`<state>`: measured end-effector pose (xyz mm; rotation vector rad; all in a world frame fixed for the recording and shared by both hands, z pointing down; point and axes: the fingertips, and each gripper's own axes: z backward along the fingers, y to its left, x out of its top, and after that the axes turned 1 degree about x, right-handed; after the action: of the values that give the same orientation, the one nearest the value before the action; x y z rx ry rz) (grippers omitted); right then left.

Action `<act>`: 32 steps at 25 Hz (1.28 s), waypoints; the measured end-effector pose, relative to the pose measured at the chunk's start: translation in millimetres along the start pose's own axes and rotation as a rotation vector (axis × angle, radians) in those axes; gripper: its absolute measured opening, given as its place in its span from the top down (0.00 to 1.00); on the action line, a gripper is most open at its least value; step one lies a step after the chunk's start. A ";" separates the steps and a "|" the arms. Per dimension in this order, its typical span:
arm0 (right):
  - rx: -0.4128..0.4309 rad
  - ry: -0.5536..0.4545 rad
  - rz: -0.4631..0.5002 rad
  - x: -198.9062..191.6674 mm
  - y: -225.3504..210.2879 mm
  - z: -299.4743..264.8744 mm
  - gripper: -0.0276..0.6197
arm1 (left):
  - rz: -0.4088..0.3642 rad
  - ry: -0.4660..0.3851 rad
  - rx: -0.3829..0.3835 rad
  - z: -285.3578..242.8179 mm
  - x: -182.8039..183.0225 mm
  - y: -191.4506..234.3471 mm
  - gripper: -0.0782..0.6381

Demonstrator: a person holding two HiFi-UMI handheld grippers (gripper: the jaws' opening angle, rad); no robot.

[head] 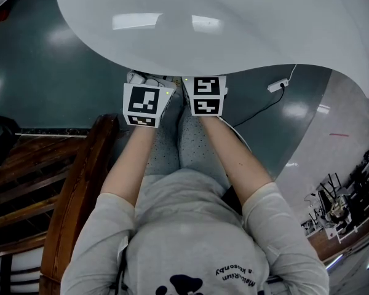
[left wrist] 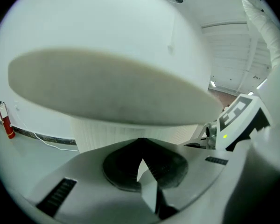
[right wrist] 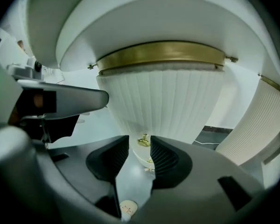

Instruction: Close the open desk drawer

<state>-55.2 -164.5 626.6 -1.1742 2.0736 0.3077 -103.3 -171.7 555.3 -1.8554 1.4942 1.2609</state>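
Looking down in the head view onto two bare forearms stretched forward to frame centre, ending at the left marker cube (head: 141, 105) and the right marker cube (head: 207, 96), side by side just under the edge of the curved white desk top (head: 246, 35). Flanked at lower left by a dark wooden seat frame (head: 80, 183); at right of centre, a white power strip (head: 277, 85) lying on the teal floor (head: 43, 72). Shows the left gripper (left wrist: 141, 146) with jaws met at the tips, gripping nothing, aimed at a ribbed white pedestal (left wrist: 98, 134) beneath the top, with a red fire extinguisher (left wrist: 6, 120) at that view's far left. Shows the right gripper (right wrist: 140, 148) with jaws spread, a clear gap between the pads, holding nothing. Places the desk drawer (right wrist: 161, 101), a ribbed white curved front under a brass band (right wrist: 161, 52), at centre of the right gripper view, its small brass knob (right wrist: 143, 141) just beyond the jaw tips, above the gap. Cannot tell whether pulled out or flush.
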 end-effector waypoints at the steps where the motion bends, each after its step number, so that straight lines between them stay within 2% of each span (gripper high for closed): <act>1: -0.002 -0.003 0.001 -1.2 1.6 3.2 0.75 | 0.005 0.004 0.001 2.5 -1.9 -0.9 0.88; 11: -0.023 -0.035 -0.006 1.6 10.2 48.3 0.75 | 0.056 0.045 0.004 33.5 -8.8 -16.5 0.88; 15: -0.016 -0.043 -0.022 2.1 15.5 67.9 0.76 | 0.106 0.057 0.007 47.4 -8.8 -26.0 0.88; 20: -0.010 -0.067 -0.025 7.3 22.8 89.0 0.77 | 0.076 0.053 -0.006 61.7 -1.3 -42.2 0.88; 32: -0.012 -0.148 -0.029 31.1 28.9 140.6 0.88 | 0.063 0.021 0.007 95.7 25.7 -65.9 0.88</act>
<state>-22.5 -95.3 501.2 -1.1524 1.9274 0.3819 -77.8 -88.6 474.0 -1.8361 1.5775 1.2659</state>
